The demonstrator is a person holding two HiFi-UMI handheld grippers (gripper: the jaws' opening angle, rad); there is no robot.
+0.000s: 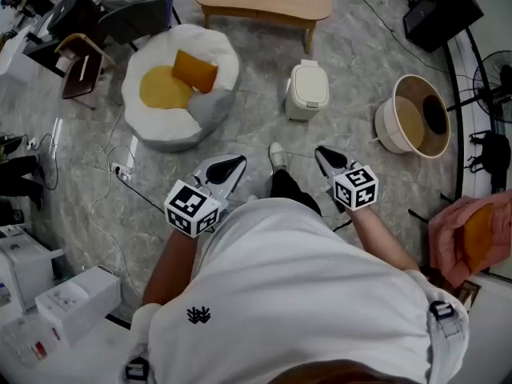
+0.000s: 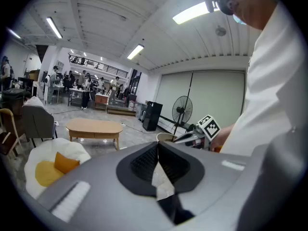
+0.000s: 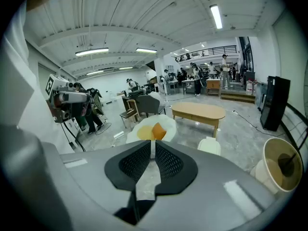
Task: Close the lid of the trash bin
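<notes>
A grey marbled floor (image 1: 360,46) fills the head view, and at its lower edge a person in a white shirt (image 1: 304,294) stands holding both tools out in front, one white shoe (image 1: 278,157) showing between them. To the left lies a big white beanbag seat (image 1: 200,78) with a yellow cushion (image 1: 162,88) and an orange pillow (image 1: 194,70) on it. At the top stands a long, low wooden table (image 1: 264,2), and to the right a round tub chair (image 1: 412,117) with a pale wall. The trash bin (image 1: 307,90), small and cream, stands on the floor between the beanbag seat and the tub chair, just in front of the table and ahead of the shoe; its lid (image 1: 309,82) looks to lie flat down on the body. Both tools hang well apart from it. The left gripper (image 1: 236,165) has its dark ribbed jaws met at the tips, with nothing between them. The right gripper (image 1: 324,157) has its jaws drawn together to a hairline slit, likewise empty, and it points towards the beanbag seat and the bin
</notes>
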